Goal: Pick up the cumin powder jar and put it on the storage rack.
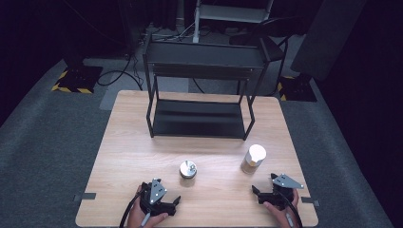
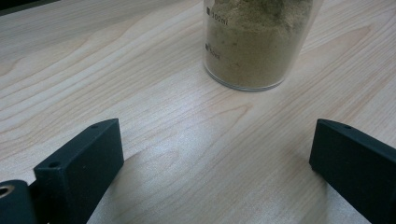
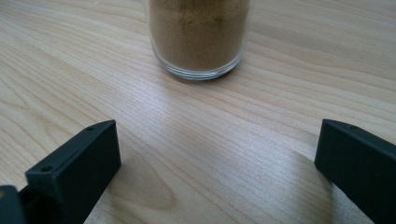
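High view. Your left gripper (image 1: 177, 201), black with a grey three-cornered plate on top, rests near the tabletop's near edge, left of centre. Your right gripper (image 1: 264, 183), of the same build, sits near the near right corner. Both have their jaws spread wide with nothing between them. The light wooden tabletop (image 1: 128, 142) carries two jars. The short glass jar with a shiny metal lid (image 1: 188, 169) stands just beyond your left gripper, roughly midway along the near half of the tabletop. The taller glass jar of brown powder with a pale round lid (image 1: 253, 159) stands just beyond your right gripper, toward the right edge. The two jars are well apart from each other, and neither touches a gripper. A black metal two-tier shelf rack (image 1: 199, 90) stands at the far edge of the tabletop, centred.

Left gripper view. Your two black jaws rise from the lower corners, set wide, with bare wood between them. A clear glass jar holding yellowish-tan powder (image 2: 256, 44), printed with measuring marks, stands upright ahead of the jaws and apart from them, slightly right of the gap's middle.

Right gripper view. Your jaws again stand wide over bare wood. The clear glass jar of darker brown powder (image 3: 198, 35) stands upright ahead, near the middle of the gap and apart from both jaws.
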Available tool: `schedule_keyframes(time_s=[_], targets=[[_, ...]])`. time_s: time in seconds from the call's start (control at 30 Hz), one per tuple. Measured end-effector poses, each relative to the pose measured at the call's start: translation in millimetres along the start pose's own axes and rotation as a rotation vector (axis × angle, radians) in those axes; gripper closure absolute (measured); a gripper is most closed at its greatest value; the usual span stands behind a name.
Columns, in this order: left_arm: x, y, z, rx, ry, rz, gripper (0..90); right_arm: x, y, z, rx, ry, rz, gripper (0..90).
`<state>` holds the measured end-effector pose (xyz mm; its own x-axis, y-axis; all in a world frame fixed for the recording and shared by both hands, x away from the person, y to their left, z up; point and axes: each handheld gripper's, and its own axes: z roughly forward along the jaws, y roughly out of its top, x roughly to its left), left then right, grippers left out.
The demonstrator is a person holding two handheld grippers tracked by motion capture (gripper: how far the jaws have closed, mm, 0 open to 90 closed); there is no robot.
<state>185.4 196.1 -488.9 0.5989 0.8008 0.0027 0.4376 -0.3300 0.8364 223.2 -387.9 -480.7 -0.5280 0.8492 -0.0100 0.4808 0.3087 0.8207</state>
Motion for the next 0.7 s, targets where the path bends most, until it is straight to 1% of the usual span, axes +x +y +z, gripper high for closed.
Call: schedule_keyframes(time_s=[0.4, 0.43, 0.47, 0.53, 0.57, 0.6, 0.63, 0.7], targets=[[-1.1, -0.1, 0.2, -0.001, 0.006, -0.004, 2.2, 0.0, 0.0, 0.0, 0.000, 0.000, 0.000, 0.0], [-3.0, -0.3, 0.0, -0.002, 0.017, -0.008, 2.1, 0.0, 0.0, 0.0, 0.000, 0.000, 0.000, 0.0], [-3.0, -0.3, 0.0, -0.002, 0.017, -0.008, 2.1, 0.1, 0.0, 0.0, 0.000, 0.000, 0.000, 0.0], [-11.5, -1.9, -0.2, -0.015, 0.056, 0.006, 2.1, 0.1, 0.0, -0.1, 0.000, 0.000, -0.001, 0.0], [-11.5, -1.9, -0.2, -0.015, 0.056, 0.006, 2.2, 0.0, 0.1, 0.0, 0.000, 0.000, -0.001, 0.0], [-16.2, -3.3, -0.1, -0.024, 0.076, 0.018, 2.2, 0.0, 0.1, 0.0, 0.000, 0.000, -0.001, 0.0], [-19.1, -3.0, 0.2, -0.026, 0.082, 0.032, 2.4, 0.0, 0.1, -0.1, 0.000, 0.000, -0.001, 0.0], [-18.2, -0.1, 0.1, -0.025, 0.069, 0.013, 2.4, 0.0, 0.1, -0.1, 0.000, 0.000, -0.001, 0.0]])
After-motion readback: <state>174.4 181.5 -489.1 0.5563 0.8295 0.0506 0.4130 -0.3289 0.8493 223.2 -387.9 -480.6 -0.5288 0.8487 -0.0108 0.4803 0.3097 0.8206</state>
